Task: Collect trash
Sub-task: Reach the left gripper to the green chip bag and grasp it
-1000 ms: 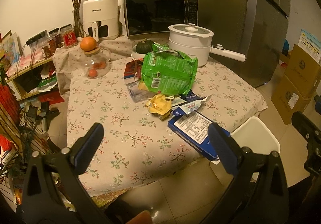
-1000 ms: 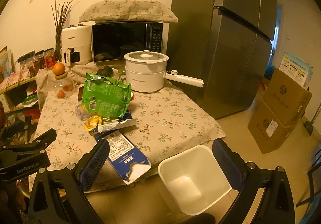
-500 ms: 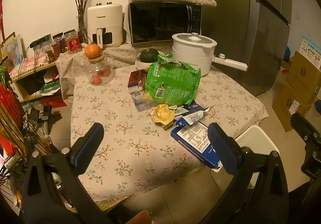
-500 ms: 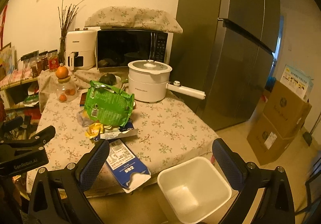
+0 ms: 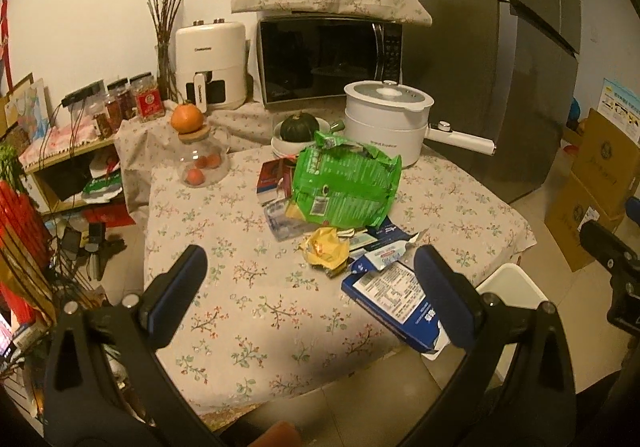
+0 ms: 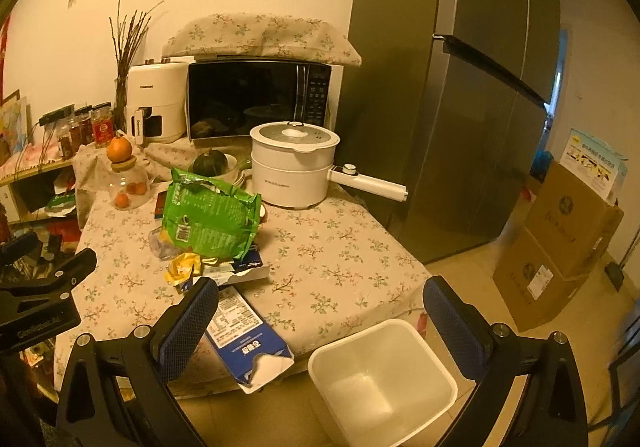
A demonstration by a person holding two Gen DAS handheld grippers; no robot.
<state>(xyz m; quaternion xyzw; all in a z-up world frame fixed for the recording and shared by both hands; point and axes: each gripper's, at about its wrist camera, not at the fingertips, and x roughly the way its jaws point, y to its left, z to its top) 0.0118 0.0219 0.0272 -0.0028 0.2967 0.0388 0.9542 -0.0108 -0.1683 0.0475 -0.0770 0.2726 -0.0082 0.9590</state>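
Left tongs [image 5: 310,295] and right tongs [image 6: 320,323] both spread wide, holding nothing, short of the worktop's [image 5: 248,287] near edge. Trash heaped mid-worktop: green bag [image 5: 346,183], yellow wrapper [image 5: 326,249], blue carton [image 6: 246,339] overhanging the near edge. White bin [image 6: 382,379] on the floor just beside the near right corner.

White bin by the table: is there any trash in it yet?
No. In the right wrist view the white bin shows only its bare inner walls and floor, while the blue carton lies on the table edge.
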